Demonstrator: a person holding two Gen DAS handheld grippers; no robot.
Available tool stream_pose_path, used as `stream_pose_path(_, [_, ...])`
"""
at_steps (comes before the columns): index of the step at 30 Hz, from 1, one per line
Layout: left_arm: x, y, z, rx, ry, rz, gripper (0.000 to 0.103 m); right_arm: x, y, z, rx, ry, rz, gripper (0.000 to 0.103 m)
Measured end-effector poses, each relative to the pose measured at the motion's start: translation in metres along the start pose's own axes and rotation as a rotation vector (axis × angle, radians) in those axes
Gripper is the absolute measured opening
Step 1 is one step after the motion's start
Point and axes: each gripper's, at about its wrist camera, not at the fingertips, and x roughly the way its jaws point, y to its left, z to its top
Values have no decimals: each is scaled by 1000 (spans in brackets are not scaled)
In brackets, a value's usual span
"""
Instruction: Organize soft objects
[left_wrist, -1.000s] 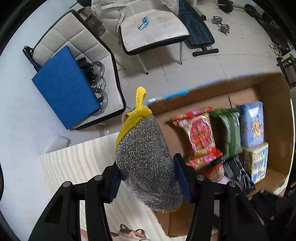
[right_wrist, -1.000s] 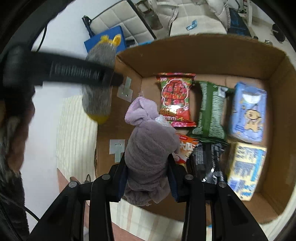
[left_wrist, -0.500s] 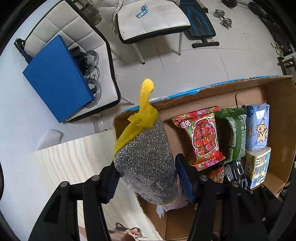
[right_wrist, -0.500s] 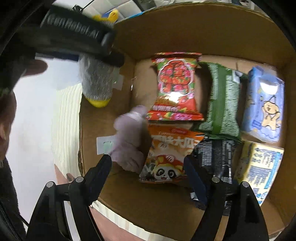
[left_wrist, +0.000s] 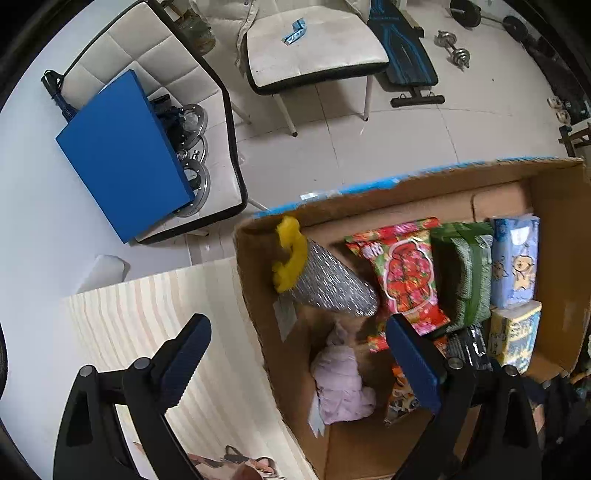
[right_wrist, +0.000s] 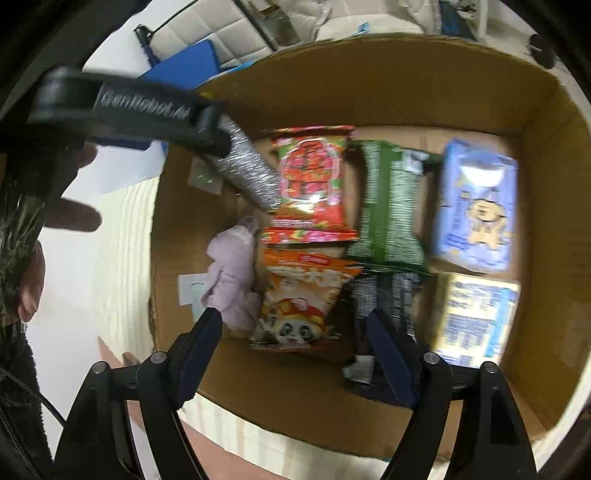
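Since the earlier frame both grippers have let go: the silver scrubber (left_wrist: 332, 288) with its yellow end now lies inside the cardboard box (left_wrist: 406, 192), against the left wall, and the lilac cloth (left_wrist: 343, 384) lies just below it. Left gripper (left_wrist: 299, 362) and right gripper (right_wrist: 295, 347) both hold their jaws wide and empty above the box. Beside these two soft things I count seven packets, among them one red snack bag (left_wrist: 402, 273), in the box on the desk (left_wrist: 147, 302).

"GenRobot.AI" on the left claw's black arm (right_wrist: 125, 110) (blurred), snack-pack print unreadable
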Motion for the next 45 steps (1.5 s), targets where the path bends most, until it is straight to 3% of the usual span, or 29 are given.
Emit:
stream_pose_path(8, [-31,-27,-68,-78,-151,-70,97,-52,-30,-14,16,-99,-200,103])
stream_pose_path(11, [-35,-38,-94,-120,-185,-98,97,-61,-38,-24,25,-119,-238,103])
stream_pose_path(15, [-49,-49,-125,-159,-269,-73,97,-70,-43,-33,37,-143,-279,103])
stream_pose_path(20, [-65,-53,-144,-189,-322,-71,97,-86,-49,-49,57,-178,-319,103])
stream_pose_path(33, [-128,-60,-187,-226,-445,-67,97,-134,-40,-76,62,-265,-333,103])
stream_pose_path(45, [-212,-74,-279,-217,-589,-104,97,-235,-13,-161,27,-424,-331,103])
